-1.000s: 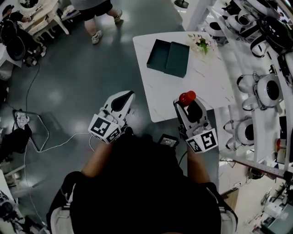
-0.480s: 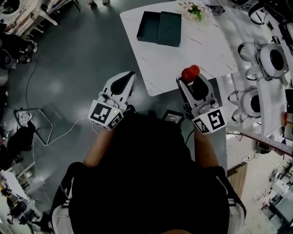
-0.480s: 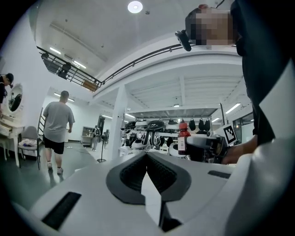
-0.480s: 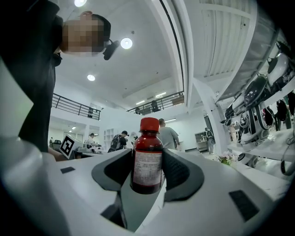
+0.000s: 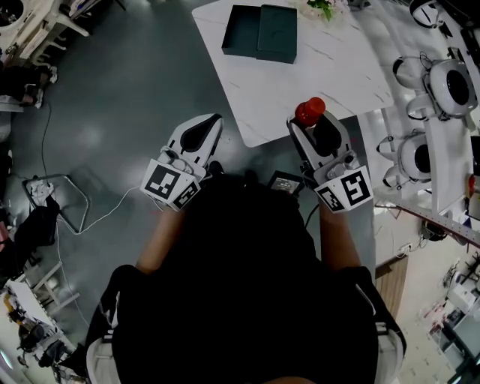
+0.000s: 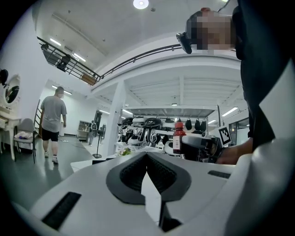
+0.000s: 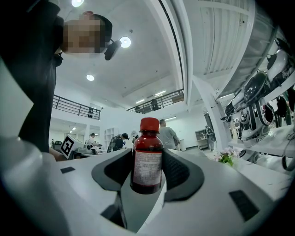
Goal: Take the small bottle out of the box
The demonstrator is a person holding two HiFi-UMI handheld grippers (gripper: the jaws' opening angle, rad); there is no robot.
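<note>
A small dark-red bottle [image 7: 147, 159] with a red cap [image 5: 310, 111] and a white label stands upright between the jaws of my right gripper [image 5: 310, 124], which is shut on it at the table's near edge. The same bottle [image 6: 178, 137] shows in the left gripper view, off to the right. The dark teal box [image 5: 261, 32] lies open on the white table [image 5: 330, 67], far ahead of both grippers. My left gripper [image 5: 204, 131] is shut with nothing in it, held over the floor left of the table; its jaws meet in the left gripper view [image 6: 147, 159].
A small bunch of flowers [image 5: 322, 7] sits at the table's far edge. Racks of white and black headsets [image 5: 439, 82] line the right side. Cables [image 5: 71, 225] trail on the grey floor at left. A person [image 6: 52, 120] walks in the distance.
The table and box have slid toward the top of the head view, and both grippers sit a little higher. The right gripper still holds the bottle.
</note>
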